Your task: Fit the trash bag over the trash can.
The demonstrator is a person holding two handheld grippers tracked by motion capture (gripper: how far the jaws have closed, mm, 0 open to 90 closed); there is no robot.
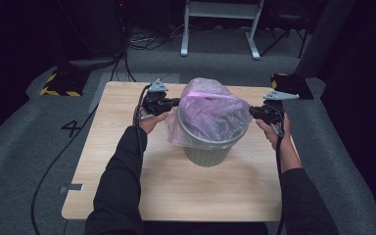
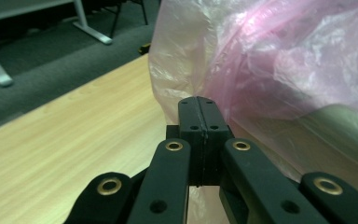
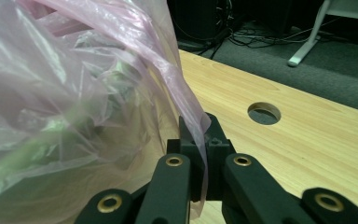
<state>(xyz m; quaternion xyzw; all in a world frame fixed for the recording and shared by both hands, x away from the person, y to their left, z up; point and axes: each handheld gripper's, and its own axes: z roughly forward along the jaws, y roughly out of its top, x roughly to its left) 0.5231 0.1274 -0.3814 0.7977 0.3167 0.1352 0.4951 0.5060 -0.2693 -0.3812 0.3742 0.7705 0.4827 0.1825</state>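
Observation:
A grey-green bin [image 1: 208,152] stands in the middle of the wooden table [image 1: 176,191], with a thin pink plastic bag [image 1: 210,110] ballooning over its mouth and draped down its rim. My left gripper [image 1: 176,103] is at the bag's left side and shut on its edge. In the left gripper view the jaws [image 2: 198,100] meet tight, with the bag's [image 2: 279,60] film running up from between them. My right gripper [image 1: 252,111] holds the bag's right side; in the right gripper view a fold of the bag [image 3: 74,93] is pinched in the shut jaws [image 3: 200,126].
The table has a round hole [image 3: 264,113] near its far right edge. Beyond the table, on grey carpet, are a white desk frame [image 1: 220,29], loose cables [image 1: 147,41] and two yellow-and-black striped blocks [image 1: 61,84] [image 1: 286,81].

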